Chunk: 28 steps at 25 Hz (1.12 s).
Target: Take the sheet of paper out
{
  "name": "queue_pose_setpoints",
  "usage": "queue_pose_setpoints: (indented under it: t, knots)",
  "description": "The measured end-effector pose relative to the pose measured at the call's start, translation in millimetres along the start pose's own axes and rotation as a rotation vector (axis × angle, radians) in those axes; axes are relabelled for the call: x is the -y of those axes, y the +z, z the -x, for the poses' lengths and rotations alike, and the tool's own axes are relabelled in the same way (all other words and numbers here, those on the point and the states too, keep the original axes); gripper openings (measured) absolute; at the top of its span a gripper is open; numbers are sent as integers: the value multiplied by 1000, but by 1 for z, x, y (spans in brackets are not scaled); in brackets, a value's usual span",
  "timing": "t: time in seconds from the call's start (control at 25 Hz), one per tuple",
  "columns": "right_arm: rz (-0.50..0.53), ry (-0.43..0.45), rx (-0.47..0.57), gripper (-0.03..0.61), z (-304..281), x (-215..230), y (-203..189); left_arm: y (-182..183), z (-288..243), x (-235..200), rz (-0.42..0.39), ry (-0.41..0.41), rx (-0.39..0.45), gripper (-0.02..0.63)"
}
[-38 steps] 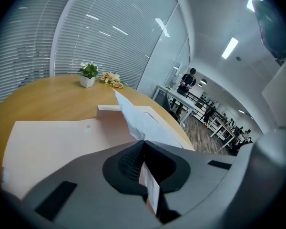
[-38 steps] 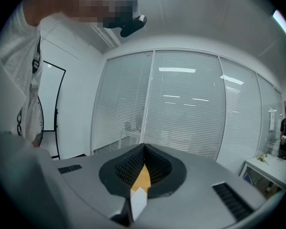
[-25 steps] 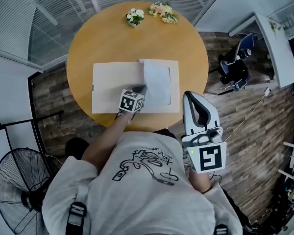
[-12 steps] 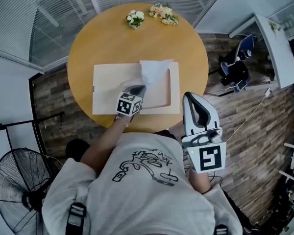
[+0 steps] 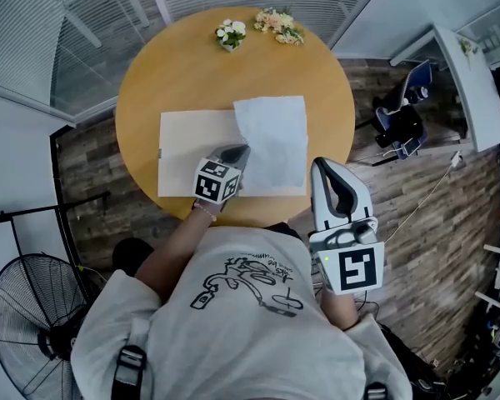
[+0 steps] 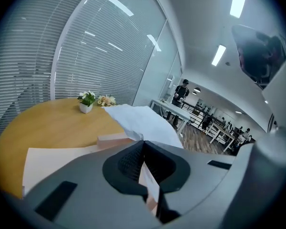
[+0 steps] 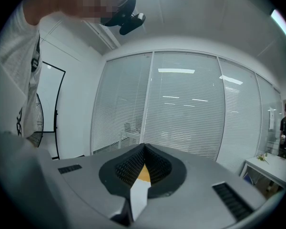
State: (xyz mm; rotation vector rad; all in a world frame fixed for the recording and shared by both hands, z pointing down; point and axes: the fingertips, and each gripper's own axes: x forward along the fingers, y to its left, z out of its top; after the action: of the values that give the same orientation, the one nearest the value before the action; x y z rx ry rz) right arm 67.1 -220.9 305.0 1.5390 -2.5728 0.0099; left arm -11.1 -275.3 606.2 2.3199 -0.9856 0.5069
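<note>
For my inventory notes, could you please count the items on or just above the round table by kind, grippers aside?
Flower bunches: 2
Folder: 1
Sheet of paper: 1
Total: 4

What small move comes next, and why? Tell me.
Probably lift the left gripper a little higher and draw it off to the side. Its jaws are shut on the sheet of paper, which hangs raised above the right half of the beige folder, so it looks not yet clear. The right gripper sits idle beside the table.
</note>
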Motion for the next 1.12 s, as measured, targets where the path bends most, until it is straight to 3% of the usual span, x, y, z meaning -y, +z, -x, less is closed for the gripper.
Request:
queue_pose_setpoints:
  t: [0.44,0.6,1.12]
  knots:
    - [44,21,-44,8,3,0,-10,29,20,18,-18,-22,62,21]
    - [-1,-2,5,8,0,3,1,46,32,25,-27,-25,97,21]
    - [-1,-3,15,8,4,3,2,98,78,46,-60,-29,227,21]
